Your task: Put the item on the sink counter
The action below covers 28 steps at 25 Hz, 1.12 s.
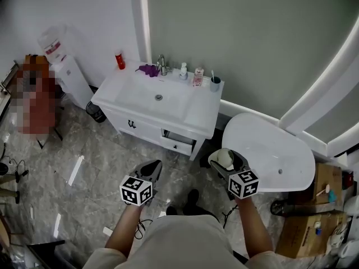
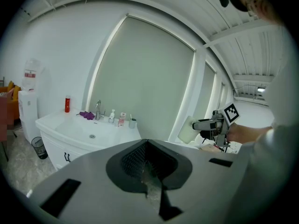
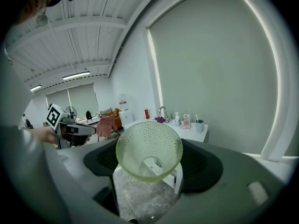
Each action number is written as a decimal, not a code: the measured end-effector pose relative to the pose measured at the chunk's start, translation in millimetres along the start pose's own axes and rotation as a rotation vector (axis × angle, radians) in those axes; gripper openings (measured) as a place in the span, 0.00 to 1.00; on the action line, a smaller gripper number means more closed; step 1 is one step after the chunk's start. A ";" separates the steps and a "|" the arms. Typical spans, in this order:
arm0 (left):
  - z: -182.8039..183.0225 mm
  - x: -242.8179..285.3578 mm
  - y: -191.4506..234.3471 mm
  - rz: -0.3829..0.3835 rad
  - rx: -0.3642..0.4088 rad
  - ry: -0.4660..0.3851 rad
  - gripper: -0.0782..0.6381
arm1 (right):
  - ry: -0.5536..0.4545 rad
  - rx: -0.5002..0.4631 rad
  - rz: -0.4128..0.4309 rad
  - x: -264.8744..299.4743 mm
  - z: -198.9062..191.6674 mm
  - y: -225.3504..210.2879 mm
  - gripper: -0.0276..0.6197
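Holds a pale green dimpled cup between the jaws of the right hand-held gripper, above the floor, well apart from the white sink counter ahead. Carries the left hand-held gripper pinched together, empty.

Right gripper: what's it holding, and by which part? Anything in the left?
The right gripper holds a pale green dimpled cup by its side walls, mouth toward its camera. The left gripper is shut and empty.
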<state>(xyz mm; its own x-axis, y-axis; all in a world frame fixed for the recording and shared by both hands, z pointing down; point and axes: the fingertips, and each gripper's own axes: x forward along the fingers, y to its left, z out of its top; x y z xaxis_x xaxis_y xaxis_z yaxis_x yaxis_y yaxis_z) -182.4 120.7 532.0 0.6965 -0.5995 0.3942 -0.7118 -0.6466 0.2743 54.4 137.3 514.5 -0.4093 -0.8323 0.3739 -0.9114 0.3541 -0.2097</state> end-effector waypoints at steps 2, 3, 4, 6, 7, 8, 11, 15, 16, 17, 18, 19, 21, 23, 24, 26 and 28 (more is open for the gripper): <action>5.4 11.2 0.9 0.007 -0.003 0.001 0.12 | 0.003 0.002 0.008 7.2 3.5 -11.0 0.66; 7.8 16.6 0.8 0.010 -0.005 0.001 0.12 | 0.003 0.003 0.011 10.6 5.3 -16.7 0.66; 10.1 21.8 0.7 0.013 -0.005 0.002 0.12 | 0.004 0.004 0.014 13.8 7.3 -22.4 0.66; 15.1 31.3 0.6 0.020 -0.005 0.005 0.12 | 0.003 0.008 0.021 20.3 11.8 -33.2 0.66; 17.9 36.1 0.8 0.025 -0.005 0.007 0.12 | 0.001 0.012 0.026 23.8 14.3 -38.2 0.66; 20.6 41.0 0.9 0.029 -0.004 0.008 0.12 | -0.002 0.017 0.032 27.5 16.8 -43.1 0.66; 28.1 57.3 0.1 0.039 0.003 0.014 0.12 | -0.009 0.025 0.051 38.1 22.4 -58.3 0.66; 35.5 78.6 -3.4 0.053 0.014 0.027 0.12 | -0.010 0.031 0.072 48.1 27.2 -80.4 0.66; 38.4 83.5 -4.7 0.058 0.015 0.025 0.12 | -0.011 0.034 0.078 49.8 28.7 -85.7 0.66; 41.5 88.3 -6.1 0.063 0.016 0.022 0.12 | -0.012 0.036 0.085 51.2 30.0 -91.0 0.66; 44.3 92.9 -7.8 0.068 0.016 0.020 0.12 | -0.011 0.037 0.091 52.2 31.0 -96.3 0.66; 46.7 97.4 -9.7 0.073 0.016 0.018 0.12 | -0.010 0.039 0.095 52.9 31.5 -101.8 0.66; 49.2 106.3 -13.6 0.081 0.013 0.017 0.12 | -0.007 0.042 0.102 54.2 31.0 -113.2 0.66; 49.5 114.7 -16.6 0.090 0.008 0.020 0.12 | -0.002 0.046 0.108 56.5 29.6 -123.6 0.65; 49.4 118.8 -18.0 0.094 0.006 0.023 0.12 | 0.001 0.048 0.112 57.8 28.8 -128.2 0.66; 49.0 126.7 -21.4 0.099 0.001 0.029 0.12 | 0.008 0.052 0.120 59.9 27.0 -136.5 0.66; 48.1 133.7 -24.4 0.102 -0.003 0.036 0.12 | 0.015 0.059 0.127 62.1 24.9 -143.4 0.66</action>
<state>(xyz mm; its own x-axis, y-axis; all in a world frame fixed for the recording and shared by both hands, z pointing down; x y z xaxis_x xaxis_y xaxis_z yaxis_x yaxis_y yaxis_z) -67.5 33.7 535.9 0.6171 -0.6443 0.4518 -0.7788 -0.5820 0.2339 160.7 24.2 545.3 -0.5225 -0.7755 0.3543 -0.8482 0.4305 -0.3086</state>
